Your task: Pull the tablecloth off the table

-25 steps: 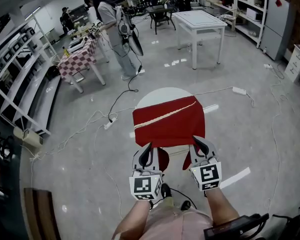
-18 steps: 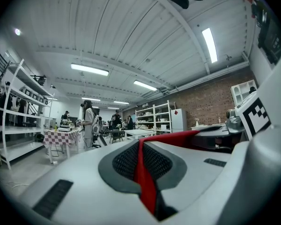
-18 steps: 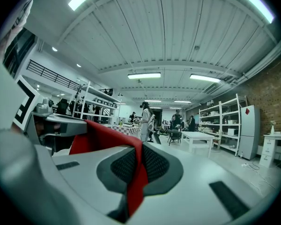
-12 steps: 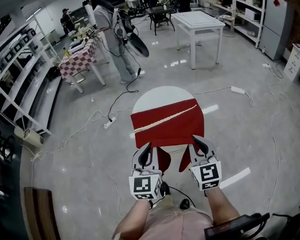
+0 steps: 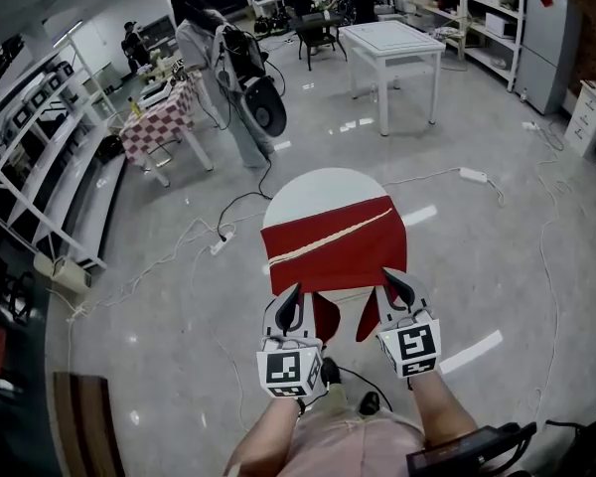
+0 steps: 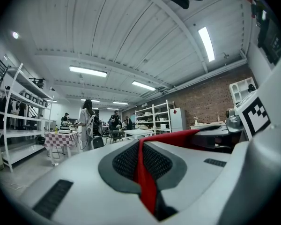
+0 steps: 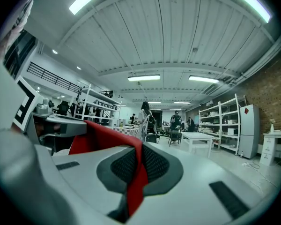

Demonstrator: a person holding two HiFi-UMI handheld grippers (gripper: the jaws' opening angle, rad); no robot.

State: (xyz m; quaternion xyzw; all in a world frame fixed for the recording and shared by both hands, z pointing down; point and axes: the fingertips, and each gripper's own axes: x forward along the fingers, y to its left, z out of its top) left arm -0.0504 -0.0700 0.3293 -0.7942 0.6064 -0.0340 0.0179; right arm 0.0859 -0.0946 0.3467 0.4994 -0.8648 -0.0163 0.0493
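Observation:
A red tablecloth point(image 5: 334, 248) with a pale diagonal stripe lies over the near half of a small round white table point(image 5: 316, 193). Its near edge is stretched level between my two grippers, and two corners hang down below them. My left gripper point(image 5: 294, 294) is shut on the cloth's near left edge; red fabric point(image 6: 143, 172) is pinched between its pads. At the near right edge my right gripper point(image 5: 390, 277) is shut on the cloth, with a red fold point(image 7: 136, 172) clamped in its jaws.
Cables point(image 5: 204, 241) and a power strip point(image 5: 474, 178) lie on the glossy grey floor around the table. A person point(image 5: 214, 53) stands beyond it beside a checkered table point(image 5: 154, 122). A white table point(image 5: 395, 48) is at the back, and shelving point(image 5: 30, 157) runs along the left.
More of the white tabletop shows beyond the cloth's far edge than a second ago; the cloth has slid towards me with both grippers. The person at the back has shifted.

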